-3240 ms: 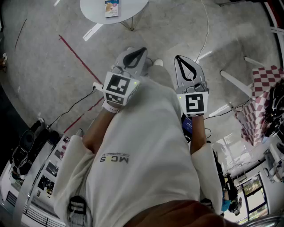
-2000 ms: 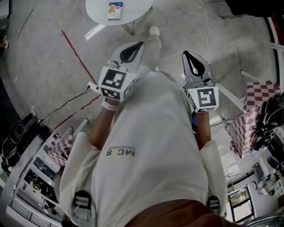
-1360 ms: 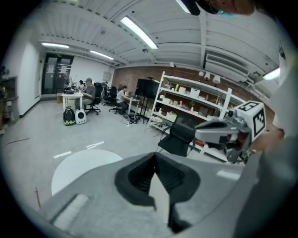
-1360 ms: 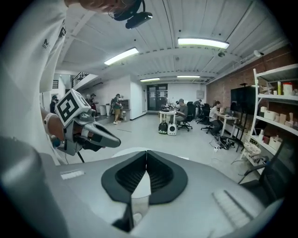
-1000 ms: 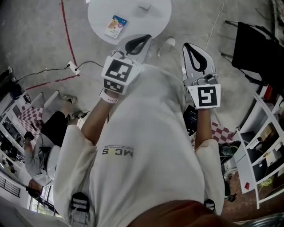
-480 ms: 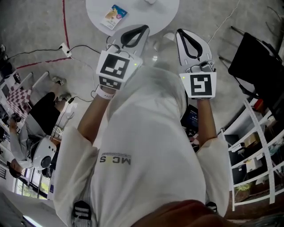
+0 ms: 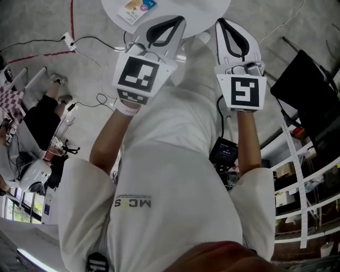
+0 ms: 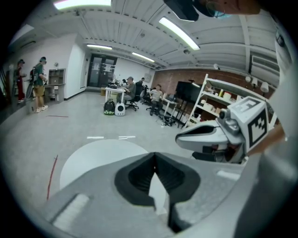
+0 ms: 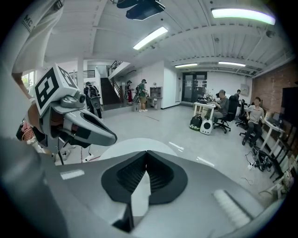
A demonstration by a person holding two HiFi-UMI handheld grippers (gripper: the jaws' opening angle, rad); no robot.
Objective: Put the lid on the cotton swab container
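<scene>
Nearest, in the head view, the person's white shirt (image 7: 170,175) fills the lower frame, with both arms raised ahead of the chest. The left gripper (image 7: 178,22) and the right gripper (image 7: 222,24) are side by side, a little apart. Each gripper view shows its jaws brought together at the tips, with nothing between them.

Just beyond the gripper tips is a round white table (image 7: 207,10), cut off by the top edge. Only a small colourful packet (image 7: 139,5) shows on it. The cotton swab container and its lid appear in no view, so their place cannot be told; they are probably on the hidden part of the table.

The task looks to be at the approach, with nothing grasped. The next move calls for finding the lid and parting one pair of jaws.
</scene>
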